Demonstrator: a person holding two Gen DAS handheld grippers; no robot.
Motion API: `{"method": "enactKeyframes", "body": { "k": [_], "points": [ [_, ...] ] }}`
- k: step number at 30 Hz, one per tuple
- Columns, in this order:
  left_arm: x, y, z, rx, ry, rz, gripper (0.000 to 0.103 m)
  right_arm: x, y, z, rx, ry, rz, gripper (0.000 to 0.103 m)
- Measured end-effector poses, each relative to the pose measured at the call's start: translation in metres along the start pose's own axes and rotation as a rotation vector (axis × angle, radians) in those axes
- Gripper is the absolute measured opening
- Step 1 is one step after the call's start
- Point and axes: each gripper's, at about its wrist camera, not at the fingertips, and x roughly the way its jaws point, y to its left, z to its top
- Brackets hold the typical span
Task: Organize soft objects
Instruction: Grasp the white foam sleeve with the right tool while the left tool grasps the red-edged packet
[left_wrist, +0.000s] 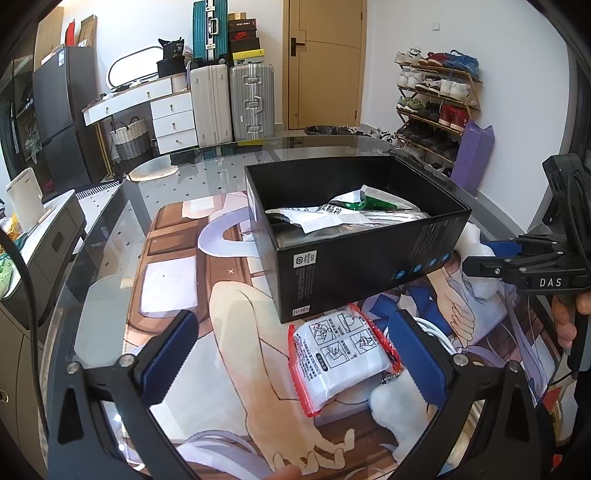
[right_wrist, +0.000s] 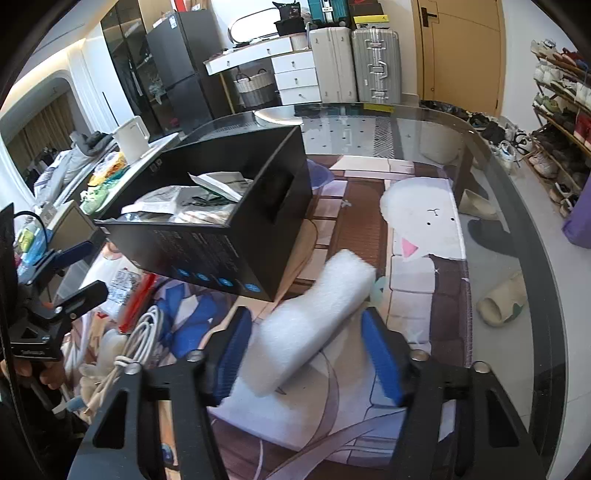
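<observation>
Glass tabletop (right_wrist: 424, 122) is spread with a printed mat. Beside the black box (right_wrist: 221, 236), a white foam roll (right_wrist: 314, 317) lies slanted, far end toward the box, between the right gripper's (right_wrist: 314, 354) narrowed jaws, contact unclear. Left gripper (left_wrist: 295, 354) is held wide.

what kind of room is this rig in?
Most likely a lived-in home, near the entrance of a flat. A shoe rack full of shoes stands beside a wooden door, suitcases are stacked against the wall, and the work surface is a glass table with a printed mat under it.
</observation>
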Motion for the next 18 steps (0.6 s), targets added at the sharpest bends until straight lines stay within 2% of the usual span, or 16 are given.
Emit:
{"method": "enactKeyframes", "body": {
  "k": [5,9,18],
  "points": [
    [0.0,0.0,0.0,0.001,0.0,-0.001,0.103,-0.002,-0.003,0.0,0.017,-0.005,0.014,0.042],
    [0.0,0.0,0.0,0.002,0.0,-0.003,0.103,-0.007,-0.004,0.001,0.011,-0.031,0.0,0.023],
    [0.0,-0.002,-0.001,0.008,0.008,-0.015,0.103,-0.03,-0.009,0.005,0.008,-0.105,-0.035,0.023]
  ]
}}
